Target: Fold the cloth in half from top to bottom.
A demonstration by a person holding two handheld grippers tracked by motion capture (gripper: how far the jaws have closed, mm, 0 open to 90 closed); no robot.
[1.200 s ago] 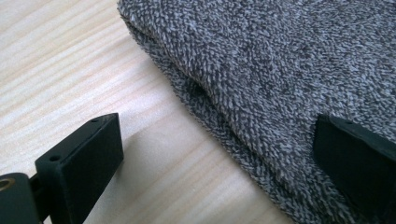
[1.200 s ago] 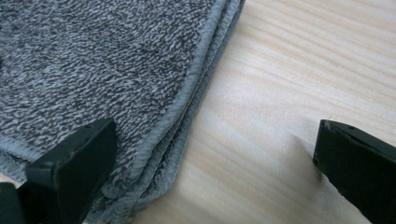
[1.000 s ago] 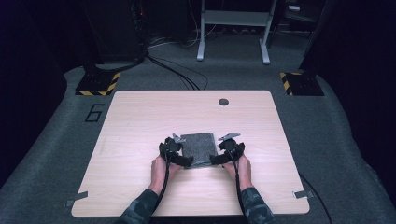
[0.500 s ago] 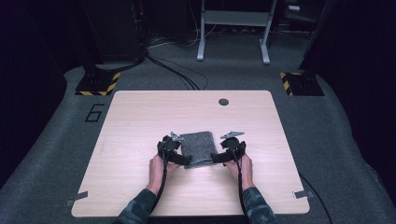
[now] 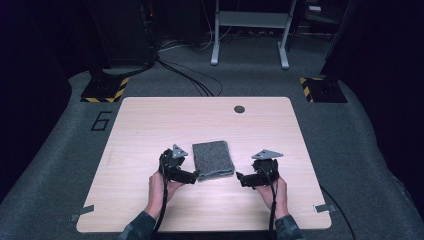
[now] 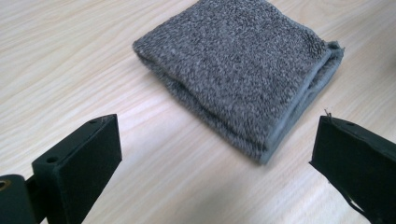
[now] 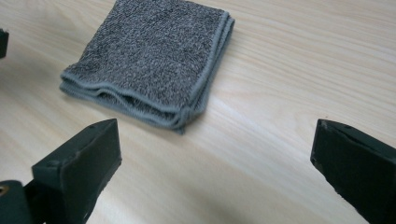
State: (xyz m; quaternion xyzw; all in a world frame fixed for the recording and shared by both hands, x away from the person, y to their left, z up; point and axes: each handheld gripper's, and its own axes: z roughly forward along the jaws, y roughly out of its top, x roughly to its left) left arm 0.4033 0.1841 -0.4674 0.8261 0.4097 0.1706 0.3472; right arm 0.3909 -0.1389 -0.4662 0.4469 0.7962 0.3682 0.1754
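Folding looks finished: grey towel [image 5: 213,159] lies squared on the bench [image 5: 150,125]. Left gripper [image 5: 192,176] and right gripper [image 5: 241,178] flank it, jaws released; next likely withdrawing.

Both grippers [image 5: 194,176] [image 5: 240,178] have released the towel [image 5: 213,159] and drawn apart.

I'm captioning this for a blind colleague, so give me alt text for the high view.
A folded grey towel lies flat on a light wooden table, between the left gripper and the right gripper, each held by a person's hand with jaws open, neither touching it.
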